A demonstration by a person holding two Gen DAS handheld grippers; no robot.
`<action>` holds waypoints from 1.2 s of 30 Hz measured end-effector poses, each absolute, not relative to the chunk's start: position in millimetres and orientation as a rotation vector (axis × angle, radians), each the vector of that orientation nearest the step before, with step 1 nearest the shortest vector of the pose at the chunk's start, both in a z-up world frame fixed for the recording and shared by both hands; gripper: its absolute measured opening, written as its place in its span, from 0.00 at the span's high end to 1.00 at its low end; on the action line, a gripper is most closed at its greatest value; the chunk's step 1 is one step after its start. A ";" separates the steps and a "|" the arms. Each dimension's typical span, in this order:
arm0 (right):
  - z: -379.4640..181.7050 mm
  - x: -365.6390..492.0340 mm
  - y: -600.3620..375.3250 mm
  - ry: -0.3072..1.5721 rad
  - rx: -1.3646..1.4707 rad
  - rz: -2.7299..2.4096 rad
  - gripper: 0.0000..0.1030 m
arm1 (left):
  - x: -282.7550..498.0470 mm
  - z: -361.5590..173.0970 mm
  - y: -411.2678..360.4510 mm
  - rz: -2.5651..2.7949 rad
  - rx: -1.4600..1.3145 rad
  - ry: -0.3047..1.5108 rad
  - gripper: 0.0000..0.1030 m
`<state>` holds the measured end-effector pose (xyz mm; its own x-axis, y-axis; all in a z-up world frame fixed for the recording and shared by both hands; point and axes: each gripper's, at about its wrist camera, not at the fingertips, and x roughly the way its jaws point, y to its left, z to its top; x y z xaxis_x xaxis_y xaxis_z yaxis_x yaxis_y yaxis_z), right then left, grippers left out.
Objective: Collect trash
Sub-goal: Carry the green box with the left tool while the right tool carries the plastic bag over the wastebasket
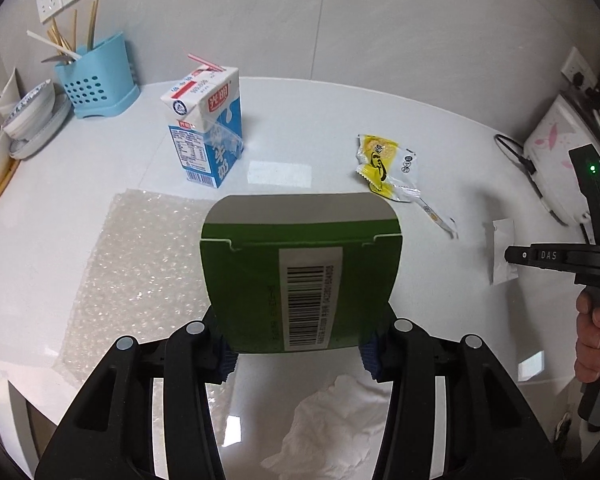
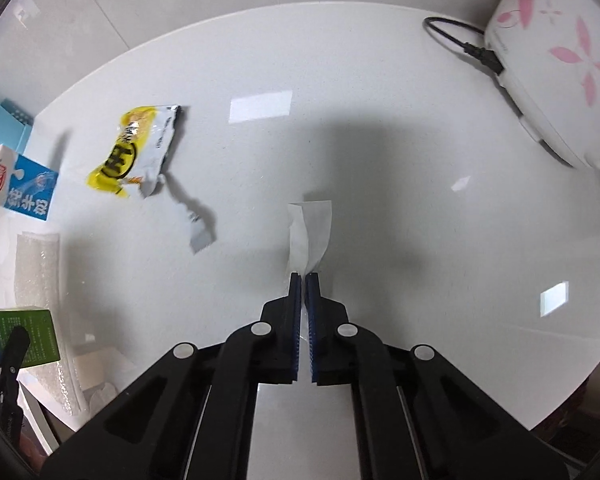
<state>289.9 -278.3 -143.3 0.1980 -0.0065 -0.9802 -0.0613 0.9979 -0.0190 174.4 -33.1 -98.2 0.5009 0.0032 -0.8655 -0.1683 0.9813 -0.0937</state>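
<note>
Left hand-held gripper [image 1: 298, 354] clamping boxy green carton [image 1: 300, 276]

The right gripper [image 1: 514, 255], seen from the left camera, has the white letters "DAS" on the side of its black finger. The green box [image 1: 300, 272] has a white label with a black barcode and a row of digits too small to read. The blue and white milk carton [image 1: 206, 128] shows Chinese characters, white on a red patch and on its blue side.

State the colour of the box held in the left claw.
Green box, with a white barcode label; clearest in the left wrist view.
</note>
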 end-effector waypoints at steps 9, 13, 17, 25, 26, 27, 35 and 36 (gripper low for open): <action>-121.8 248.2 -266.3 1.313 -0.020 0.033 0.98 | 134.1 -84.5 -17.7 0.069 -0.146 1.037 0.55; -108.8 223.5 -265.2 1.282 -0.005 0.031 0.98 | 120.5 -77.1 -17.8 0.045 -0.121 1.029 0.55; -106.4 202.1 -260.7 1.256 0.008 0.032 0.98 | 108.2 -70.8 -18.9 0.025 -0.100 1.024 0.55; -96.3 165.7 -251.4 1.222 0.013 0.043 0.98 | 86.0 -63.1 -16.5 0.003 -0.090 1.024 0.55; -94.9 161.5 -250.3 1.220 0.013 0.042 0.98 | 83.2 -62.2 -15.8 0.001 -0.089 1.024 0.55; -93.8 157.8 -249.3 1.217 0.013 0.042 0.98 | 80.5 -61.3 -15.1 -0.003 -0.091 1.023 0.55; -81.7 126.6 -238.9 1.178 0.011 0.050 0.98 | 57.8 -56.6 -10.1 -0.024 -0.087 1.021 0.55; -79.8 122.6 -237.5 1.173 0.012 0.053 0.98 | 54.4 -56.1 -8.9 -0.027 -0.088 1.023 0.55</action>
<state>122.6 -237.5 -79.8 0.3863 0.0478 -0.9211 -0.0352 0.9987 0.0370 54.4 -8.9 -56.1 0.5209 -0.0639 -0.8512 -0.0187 0.9961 -0.0862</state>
